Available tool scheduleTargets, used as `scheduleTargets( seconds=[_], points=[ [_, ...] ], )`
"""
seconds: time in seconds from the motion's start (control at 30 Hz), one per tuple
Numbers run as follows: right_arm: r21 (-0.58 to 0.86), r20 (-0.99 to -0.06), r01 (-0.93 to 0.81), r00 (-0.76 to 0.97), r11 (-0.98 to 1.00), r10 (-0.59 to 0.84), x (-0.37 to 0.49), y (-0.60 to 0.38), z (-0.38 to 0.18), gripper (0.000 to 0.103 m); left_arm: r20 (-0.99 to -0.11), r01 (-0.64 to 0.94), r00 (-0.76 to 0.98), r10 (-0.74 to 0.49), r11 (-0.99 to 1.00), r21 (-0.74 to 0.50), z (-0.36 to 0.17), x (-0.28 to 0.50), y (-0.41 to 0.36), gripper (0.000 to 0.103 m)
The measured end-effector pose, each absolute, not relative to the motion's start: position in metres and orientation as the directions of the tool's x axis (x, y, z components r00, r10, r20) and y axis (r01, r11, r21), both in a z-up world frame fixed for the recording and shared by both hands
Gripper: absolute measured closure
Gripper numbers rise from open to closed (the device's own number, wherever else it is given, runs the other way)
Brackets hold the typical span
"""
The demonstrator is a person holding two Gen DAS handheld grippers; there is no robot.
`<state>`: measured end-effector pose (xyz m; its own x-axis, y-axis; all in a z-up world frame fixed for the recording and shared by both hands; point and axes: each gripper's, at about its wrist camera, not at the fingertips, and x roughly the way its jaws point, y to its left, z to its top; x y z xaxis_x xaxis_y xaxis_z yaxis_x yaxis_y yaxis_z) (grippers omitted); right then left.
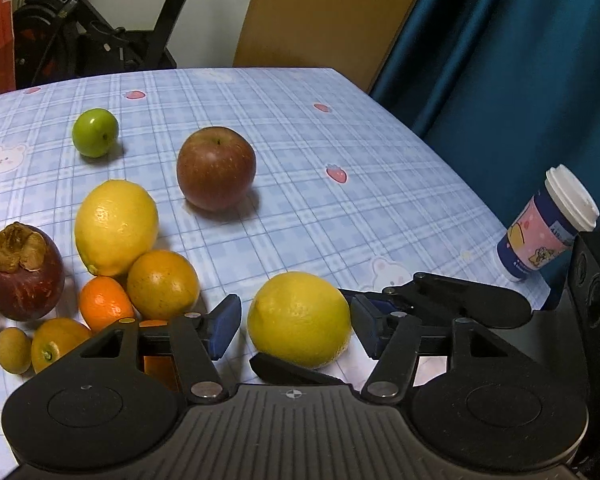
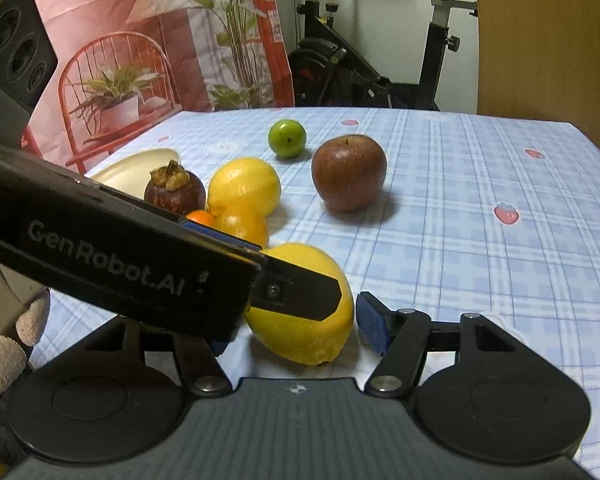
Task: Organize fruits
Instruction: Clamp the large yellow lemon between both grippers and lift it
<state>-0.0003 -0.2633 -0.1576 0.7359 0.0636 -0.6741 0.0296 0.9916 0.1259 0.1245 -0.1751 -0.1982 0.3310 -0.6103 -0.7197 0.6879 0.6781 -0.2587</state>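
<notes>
The near lemon (image 1: pixel 300 318) lies closest, resting on the checked tablecloth (image 1: pixel 340 220) between the two blue pads of the left gripper (image 1: pixel 296 328). That claw stands apart. A strip of cloth shows between its left pad and the rind, and its other pad sits right at the fruit's edge.

The right gripper (image 2: pixel 296 336) straddles the same lemon from the other side. Its right pad (image 2: pixel 374 328) is against the rind or just beside it. Its left pad is hidden behind the left gripper's finger, which crosses in front of the fruit. I cannot tell whether this claw is clamped on it.

There are two lemons. The second lemon (image 1: pixel 116 226) lies further left and touches a cluster of oranges. Three of these are in clear view: a large orange (image 1: pixel 162 284), a small bright orange (image 1: pixel 106 304) and a stemmed orange (image 1: pixel 56 344). A further orange patch behind the left gripper's linkage is too hidden to identify.

There is one mangosteen (image 1: pixel 22 272), one small brownish fruit (image 1: pixel 14 350), one red apple (image 1: pixel 216 168) and one green fruit (image 1: pixel 95 132). The apple and the green fruit lie apart from the cluster, further back.

A pale plate (image 2: pixel 140 168) lies behind the mangosteen, at the table's left side. A lidded paper cup (image 1: pixel 548 228) stands near the right edge with its contents hidden.
</notes>
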Motion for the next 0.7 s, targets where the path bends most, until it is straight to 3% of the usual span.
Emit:
scheduleTargets(
  seconds=[0.3, 0.7],
  points=[
    [0.144, -0.677, 0.023, 0.731, 0.989, 0.082, -0.005, -0.263, -0.156, 0.042, -0.724, 0.662, 0.321, -0.611, 0.692, -0.29, -0.204, 0.123, -0.171, 0.041],
    [0.089, -0.63, -0.015, 0.774, 0.996, 0.067, 0.004, -0.249, -0.121, 0.042, -0.62, 0.672, 0.432, -0.655, 0.692, -0.263, -0.168, 0.113, -0.153, 0.041]
  ],
)
